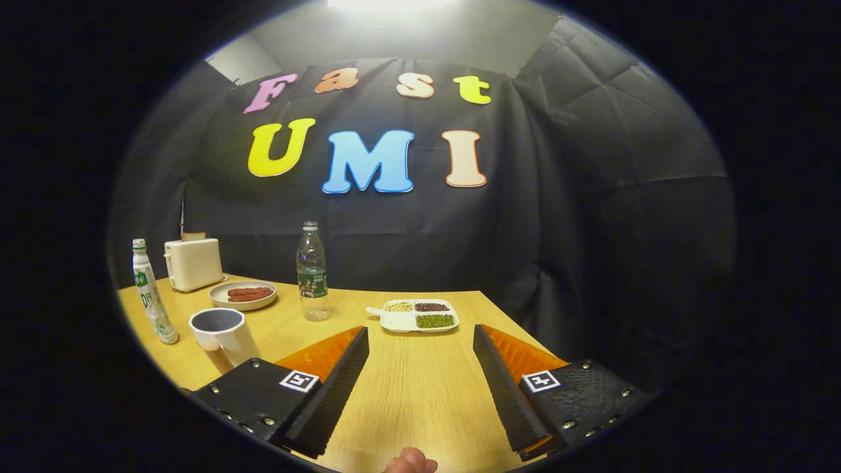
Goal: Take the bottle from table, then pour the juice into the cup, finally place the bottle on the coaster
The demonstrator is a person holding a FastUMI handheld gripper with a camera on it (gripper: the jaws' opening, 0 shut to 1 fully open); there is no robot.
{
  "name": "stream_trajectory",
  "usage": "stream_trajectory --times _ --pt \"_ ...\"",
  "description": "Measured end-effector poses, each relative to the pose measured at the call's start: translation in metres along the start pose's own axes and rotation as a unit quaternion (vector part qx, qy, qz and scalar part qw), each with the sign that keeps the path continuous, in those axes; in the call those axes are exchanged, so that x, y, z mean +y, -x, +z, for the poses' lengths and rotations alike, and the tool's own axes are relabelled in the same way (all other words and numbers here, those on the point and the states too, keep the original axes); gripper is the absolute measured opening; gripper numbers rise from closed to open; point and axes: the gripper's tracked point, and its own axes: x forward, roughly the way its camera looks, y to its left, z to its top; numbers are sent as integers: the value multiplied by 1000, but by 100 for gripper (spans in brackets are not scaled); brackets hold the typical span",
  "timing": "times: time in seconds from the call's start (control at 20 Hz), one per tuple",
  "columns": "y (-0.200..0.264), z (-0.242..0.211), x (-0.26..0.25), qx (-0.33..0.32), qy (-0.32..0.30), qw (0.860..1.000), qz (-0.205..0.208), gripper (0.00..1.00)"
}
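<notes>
Gripper fingers spread apart, holding nothing; clear bottle stands beyond them at eleven o'clock, cup at ten.

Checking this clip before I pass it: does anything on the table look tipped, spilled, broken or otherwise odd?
Nothing stands out. The clear bottle, white bottle and cup stand upright on the table, with no spill. The plate and divided dish sit flat. The gripper is open over bare wood.
</notes>
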Motion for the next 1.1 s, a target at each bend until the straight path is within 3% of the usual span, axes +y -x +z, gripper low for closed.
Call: stream_trajectory --times 0.1,0.3,0.75,1.1 --pt "18 11 20 -20 -12 1000 3 98" --pt "43 9 46 3 21 999 -31 98" --pt "83 18 159 -18 17 999 24 98" --pt "113 21 264 -40 47 993 104 98"
